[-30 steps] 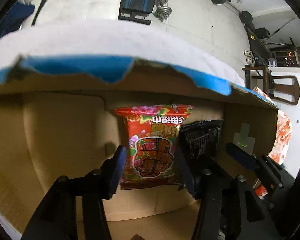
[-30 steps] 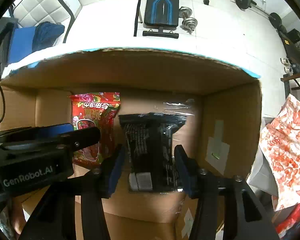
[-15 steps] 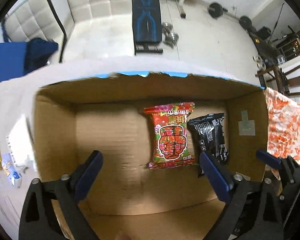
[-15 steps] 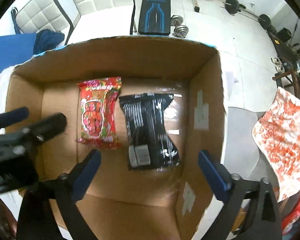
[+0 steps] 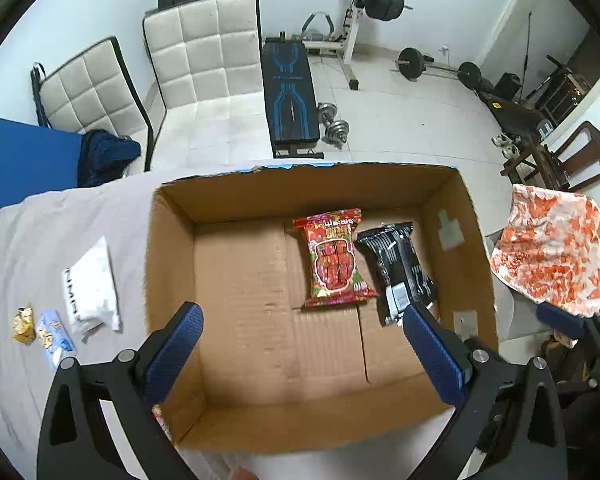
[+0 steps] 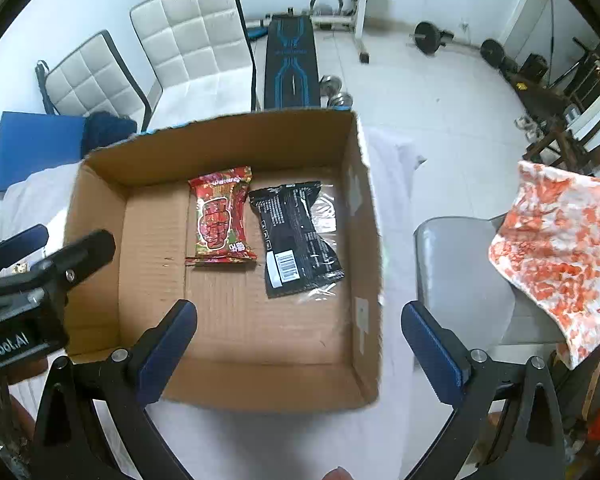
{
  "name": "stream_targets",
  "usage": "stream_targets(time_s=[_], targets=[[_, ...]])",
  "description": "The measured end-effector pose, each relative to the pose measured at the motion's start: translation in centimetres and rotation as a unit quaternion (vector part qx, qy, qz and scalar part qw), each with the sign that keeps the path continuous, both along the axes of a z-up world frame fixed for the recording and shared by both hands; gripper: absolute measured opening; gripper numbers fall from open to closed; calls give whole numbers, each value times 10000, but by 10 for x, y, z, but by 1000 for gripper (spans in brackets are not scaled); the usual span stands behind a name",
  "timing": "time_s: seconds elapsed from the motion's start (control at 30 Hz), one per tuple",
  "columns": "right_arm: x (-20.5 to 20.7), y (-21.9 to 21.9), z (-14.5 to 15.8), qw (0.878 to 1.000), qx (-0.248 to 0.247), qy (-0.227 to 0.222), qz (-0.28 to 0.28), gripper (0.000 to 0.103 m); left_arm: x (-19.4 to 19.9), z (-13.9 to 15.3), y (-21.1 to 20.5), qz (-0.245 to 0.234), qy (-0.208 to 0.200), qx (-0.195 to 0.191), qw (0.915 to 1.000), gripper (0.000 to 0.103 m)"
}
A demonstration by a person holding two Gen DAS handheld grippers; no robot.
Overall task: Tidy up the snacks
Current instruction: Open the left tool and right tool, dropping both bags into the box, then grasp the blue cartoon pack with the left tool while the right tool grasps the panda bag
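An open cardboard box (image 5: 172,264) (image 6: 364,240) stands on a white-covered table. Flat on its floor lie a red snack packet (image 5: 334,258) (image 6: 220,218) and, to its right, a black snack packet (image 5: 398,266) (image 6: 296,232). My left gripper (image 5: 302,322) hovers open above the box's near half, empty. My right gripper (image 6: 298,322) is also open and empty, over the box's near right side. Left of the box on the cloth lie a white packet (image 5: 92,284), a small blue packet (image 5: 54,334) and a small gold packet (image 5: 23,323).
An orange-and-white patterned cloth (image 5: 556,248) (image 6: 560,248) hangs at the right over a grey chair (image 6: 460,280). White padded chairs (image 5: 196,64), a weight bench (image 5: 290,96) and barbells stand beyond the table. The left gripper's body (image 6: 40,280) shows at the right view's left edge.
Both grippers opened wide, released the red and black packets onto the box floor, then rose up and back out of the box.
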State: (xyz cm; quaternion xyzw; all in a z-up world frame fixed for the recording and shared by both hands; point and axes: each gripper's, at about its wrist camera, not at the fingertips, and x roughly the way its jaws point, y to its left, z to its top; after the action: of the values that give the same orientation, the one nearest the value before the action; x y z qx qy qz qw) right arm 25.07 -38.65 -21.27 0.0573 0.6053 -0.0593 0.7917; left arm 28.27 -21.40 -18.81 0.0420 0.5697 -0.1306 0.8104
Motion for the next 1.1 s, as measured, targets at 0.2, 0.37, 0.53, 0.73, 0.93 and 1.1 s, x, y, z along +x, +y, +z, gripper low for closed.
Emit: stream_targets(time_s=[0.2,0.37,0.53,0.73,0.93,1.1], targets=[[-37,3,36,9997,3,-237,-80,103,-37,31,9,-16,-228,-136,9996,102],[-70,7,66,9990,52,-406,-174,103,-64,54,19,56,-345,-261,9990,102],[-95,19,93,9984,-8,-538,-174,103,-81,73,28,97,-511,-376,9979,102],[-109,34,112,9975,-23,-662,-238,103,-91,84,40,-25,-510,-473,9976,102],[-113,65,118,9974,188,-648,-247,103,-92,90,76,-89,-447,-619,9970,102],[-105,126,111,9973,494,-535,-25,103,-88,90,139,221,-311,-626,9973,102]])
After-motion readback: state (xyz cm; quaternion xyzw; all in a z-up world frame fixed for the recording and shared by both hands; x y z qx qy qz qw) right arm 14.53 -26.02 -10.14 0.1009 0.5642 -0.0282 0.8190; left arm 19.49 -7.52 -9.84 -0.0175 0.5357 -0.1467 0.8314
